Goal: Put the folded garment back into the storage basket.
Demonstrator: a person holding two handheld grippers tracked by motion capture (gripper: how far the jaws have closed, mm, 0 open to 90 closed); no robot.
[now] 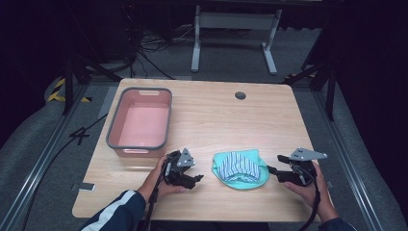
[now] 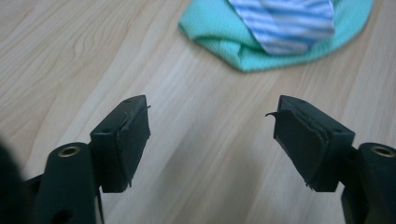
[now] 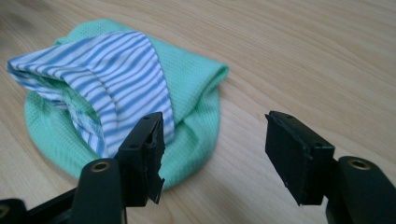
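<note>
Both grippers — left (image 1: 196,178), right (image 1: 272,169) — gape empty beside the folded cloth (image 1: 240,168)

I count one wooden table (image 1: 207,120); one pink bin (image 1: 140,120) with a grey rim on it; one green cloth (image 1: 240,179) and one blue-and-white striped cloth (image 1: 239,165) lying on top of it; two grippers, my left gripper (image 1: 193,176) and my right gripper (image 1: 275,169), each with two black jaws; one round grommet hole (image 1: 240,95) in the table.
</note>
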